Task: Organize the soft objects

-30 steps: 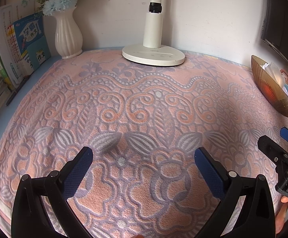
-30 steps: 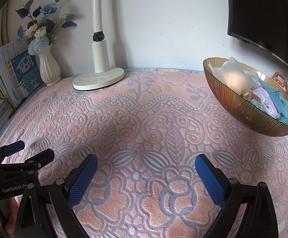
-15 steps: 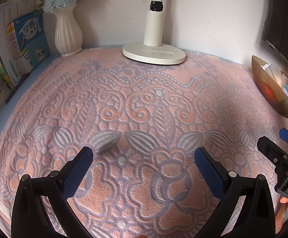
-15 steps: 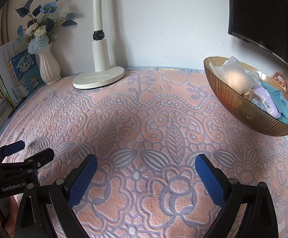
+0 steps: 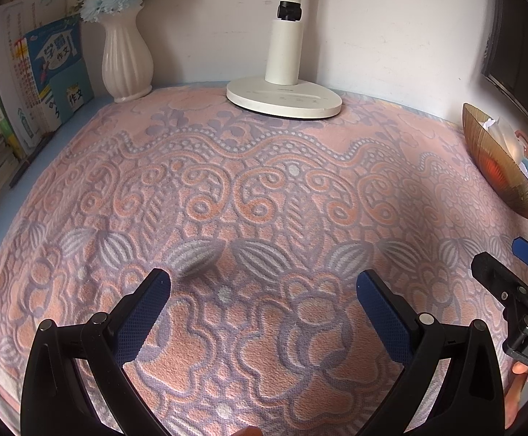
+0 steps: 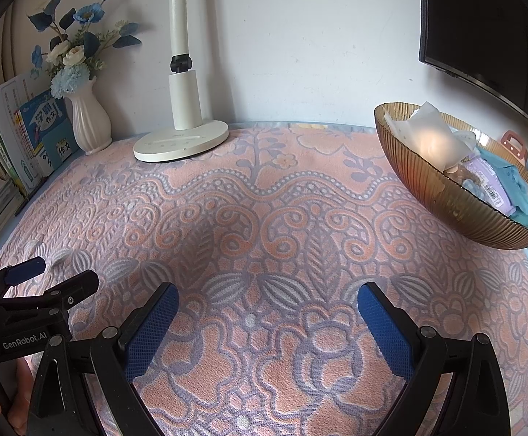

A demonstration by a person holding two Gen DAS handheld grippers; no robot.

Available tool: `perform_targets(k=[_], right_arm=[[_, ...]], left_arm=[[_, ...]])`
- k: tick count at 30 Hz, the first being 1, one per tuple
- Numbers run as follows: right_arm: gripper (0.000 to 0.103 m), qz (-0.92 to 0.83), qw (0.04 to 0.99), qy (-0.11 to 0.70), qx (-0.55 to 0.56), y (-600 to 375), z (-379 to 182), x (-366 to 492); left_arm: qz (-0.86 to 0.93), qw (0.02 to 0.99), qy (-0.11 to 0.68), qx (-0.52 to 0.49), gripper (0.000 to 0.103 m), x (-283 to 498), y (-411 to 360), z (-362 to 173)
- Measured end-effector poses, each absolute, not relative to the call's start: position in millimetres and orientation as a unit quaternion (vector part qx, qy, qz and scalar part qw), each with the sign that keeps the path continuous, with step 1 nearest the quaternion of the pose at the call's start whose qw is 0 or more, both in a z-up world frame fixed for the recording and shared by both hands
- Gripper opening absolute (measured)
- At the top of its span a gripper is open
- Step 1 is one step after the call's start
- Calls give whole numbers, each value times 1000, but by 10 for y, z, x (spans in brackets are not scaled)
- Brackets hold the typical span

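Note:
A pink and grey patterned towel (image 5: 264,200) covers the table; it also shows in the right wrist view (image 6: 264,218). My left gripper (image 5: 263,292) is open and empty, low over the towel's near part. My right gripper (image 6: 267,303) is open and empty, also low over the towel. A gold ribbed bowl (image 6: 446,200) at the right holds soft items: white cloth (image 6: 427,138), a purple pack (image 6: 489,181) and teal fabric (image 6: 518,189). The bowl's edge shows in the left wrist view (image 5: 500,167). Each gripper appears at the edge of the other's view.
A white lamp base (image 5: 284,100) stands at the back middle of the towel. A white vase with blue flowers (image 5: 126,58) and upright books (image 5: 46,83) stand at the back left. A dark monitor (image 6: 482,25) hangs at the right.
The left wrist view has shifted slightly, with the vase and books now a little more to the right and lower. Both grippers stay open and empty.

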State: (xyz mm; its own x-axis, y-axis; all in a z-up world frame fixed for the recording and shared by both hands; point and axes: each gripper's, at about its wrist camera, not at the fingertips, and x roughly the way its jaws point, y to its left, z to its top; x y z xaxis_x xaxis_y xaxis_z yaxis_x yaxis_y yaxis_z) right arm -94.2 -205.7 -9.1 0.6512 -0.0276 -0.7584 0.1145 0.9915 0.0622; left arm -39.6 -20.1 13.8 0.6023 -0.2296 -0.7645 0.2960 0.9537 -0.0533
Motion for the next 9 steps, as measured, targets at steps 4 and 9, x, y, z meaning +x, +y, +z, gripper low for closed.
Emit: perform_targets(k=[4, 9], right_arm=[[98, -39, 907, 416, 52, -2055, -92, -943], [99, -39, 907, 416, 52, -2058, -91, -946]], left_arm=[[-144, 904, 403, 23, 102, -429, -129, 191], [-146, 908, 393, 5, 102, -440, -68, 234]])
